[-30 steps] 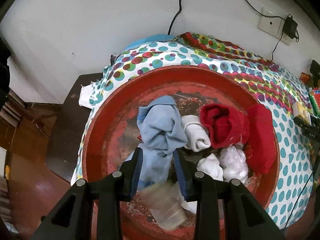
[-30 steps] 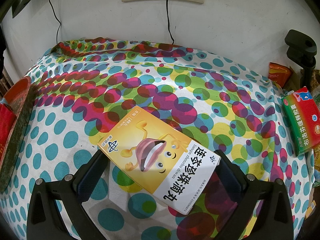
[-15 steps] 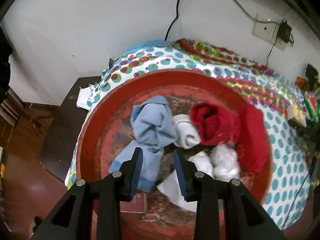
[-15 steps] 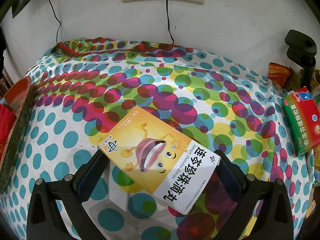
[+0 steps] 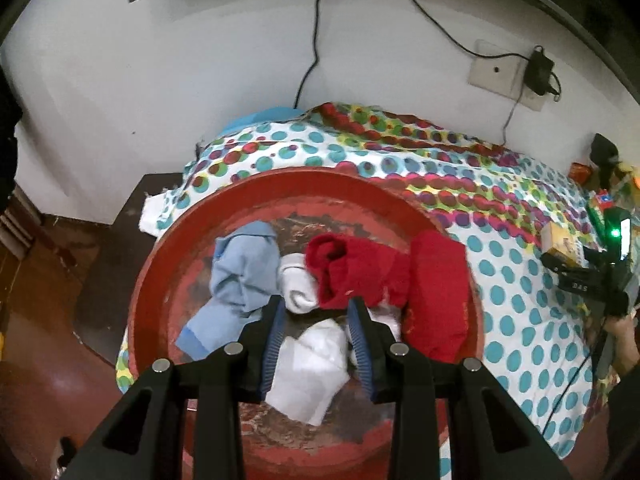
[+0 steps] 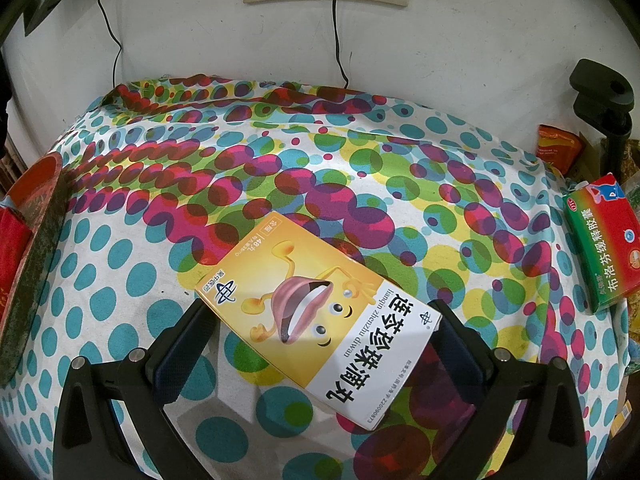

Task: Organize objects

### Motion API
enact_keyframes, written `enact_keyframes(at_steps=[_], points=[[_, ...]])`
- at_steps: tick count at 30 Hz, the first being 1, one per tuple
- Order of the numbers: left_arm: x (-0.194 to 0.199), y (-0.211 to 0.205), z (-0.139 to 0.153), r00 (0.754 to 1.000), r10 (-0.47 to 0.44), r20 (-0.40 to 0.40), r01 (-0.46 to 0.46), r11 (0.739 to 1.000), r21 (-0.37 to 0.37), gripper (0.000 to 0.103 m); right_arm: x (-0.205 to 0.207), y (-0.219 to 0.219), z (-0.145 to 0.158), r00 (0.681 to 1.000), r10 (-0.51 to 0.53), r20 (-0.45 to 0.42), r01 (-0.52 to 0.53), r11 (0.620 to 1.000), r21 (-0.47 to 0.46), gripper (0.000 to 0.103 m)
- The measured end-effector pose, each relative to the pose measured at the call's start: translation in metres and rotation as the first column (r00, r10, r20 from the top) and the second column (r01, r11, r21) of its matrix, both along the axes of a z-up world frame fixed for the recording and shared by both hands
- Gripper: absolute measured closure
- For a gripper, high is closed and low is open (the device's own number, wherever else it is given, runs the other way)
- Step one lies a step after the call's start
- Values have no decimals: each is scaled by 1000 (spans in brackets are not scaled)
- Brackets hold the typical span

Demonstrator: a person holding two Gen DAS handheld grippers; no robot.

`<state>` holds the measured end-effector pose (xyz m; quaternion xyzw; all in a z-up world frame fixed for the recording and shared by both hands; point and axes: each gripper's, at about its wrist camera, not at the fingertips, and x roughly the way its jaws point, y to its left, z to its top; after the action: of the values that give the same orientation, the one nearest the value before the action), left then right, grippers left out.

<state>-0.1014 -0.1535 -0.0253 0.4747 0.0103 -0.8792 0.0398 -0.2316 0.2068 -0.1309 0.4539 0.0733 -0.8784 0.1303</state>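
Hovering empty, jaws apart, left gripper (image 5: pixel 316 324) sat over basin (image 5: pixel 192 240); right gripper (image 6: pixel 320 334) clamped yellow box (image 6: pixel 316 312) by corners, likely twisting loose.

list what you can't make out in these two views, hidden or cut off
- Left wrist view: the white cloth partly sits behind the left gripper.
- Right wrist view: the red basin is cut off by the left edge.
- Right wrist view: whether the right gripper presses the yellow box; the box covers the pads.
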Motion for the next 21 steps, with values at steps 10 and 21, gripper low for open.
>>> enact_keyframes(at_steps=[10, 21], points=[[3, 6, -4, 997, -57, 42, 59, 998, -35, 70, 0, 0, 0, 1000, -1, 0, 1, 1000, 0, 0], [10, 12, -2, 994, -87, 64, 90, 994, -59, 69, 0, 0, 0, 1000, -3, -1, 3, 1000, 2, 0]])
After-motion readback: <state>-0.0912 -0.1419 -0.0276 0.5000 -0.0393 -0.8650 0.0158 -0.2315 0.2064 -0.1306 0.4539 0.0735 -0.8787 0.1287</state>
